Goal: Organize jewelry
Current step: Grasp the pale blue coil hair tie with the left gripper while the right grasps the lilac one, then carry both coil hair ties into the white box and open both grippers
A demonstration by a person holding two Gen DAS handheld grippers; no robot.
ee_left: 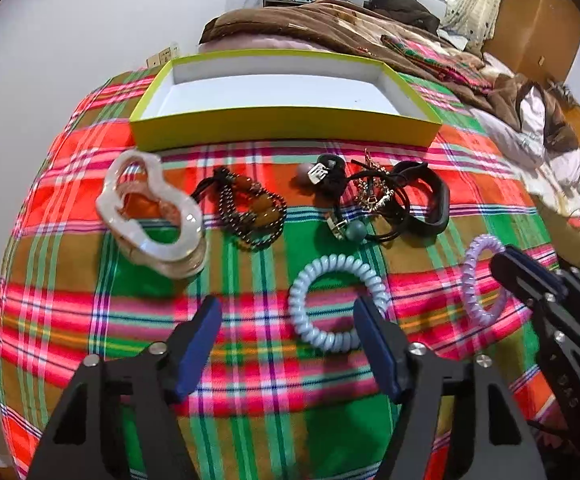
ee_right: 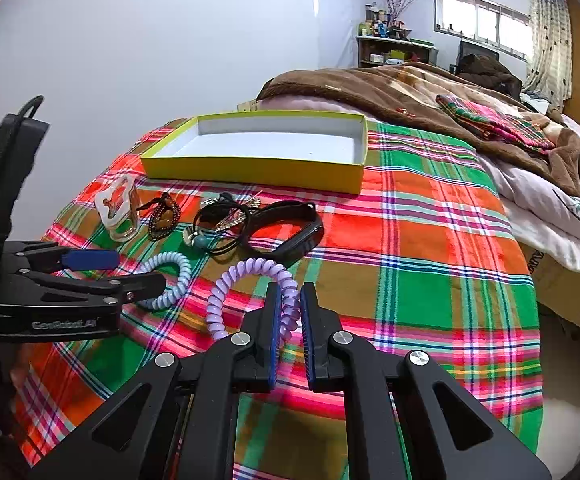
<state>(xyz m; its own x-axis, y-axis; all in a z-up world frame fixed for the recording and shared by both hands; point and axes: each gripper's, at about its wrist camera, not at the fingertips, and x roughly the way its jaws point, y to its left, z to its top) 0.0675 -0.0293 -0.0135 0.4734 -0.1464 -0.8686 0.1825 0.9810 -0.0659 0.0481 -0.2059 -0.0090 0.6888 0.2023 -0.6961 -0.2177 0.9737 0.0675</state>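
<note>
Plaid bedspread (ee_right: 430, 240), empty yellow box (ee_right: 250, 172) at back. Right gripper (ee_right: 290, 300) clamped on purple coil band (ee_right: 246, 280). Left gripper (ee_left: 286, 316) wide apart, one finger inside blue coil band (ee_left: 330, 300). Two coil bands, one box.

The right tongs (ee_right: 290, 312) are clamped on the near side of a purple coil hair tie (ee_right: 246, 276) lying on the plaid bedspread (ee_right: 430, 240). To the left, the left tongs (ee_right: 130, 270) stand open around one side of a pale blue coil hair tie (ee_right: 178, 276). Beyond lie a black band (ee_right: 290, 232), tangled black cords (ee_right: 218, 220), a beaded bracelet (ee_right: 164, 216) and a clear hair claw (ee_right: 118, 208), then a yellow-green box (ee_right: 250, 170), white inside.
</note>
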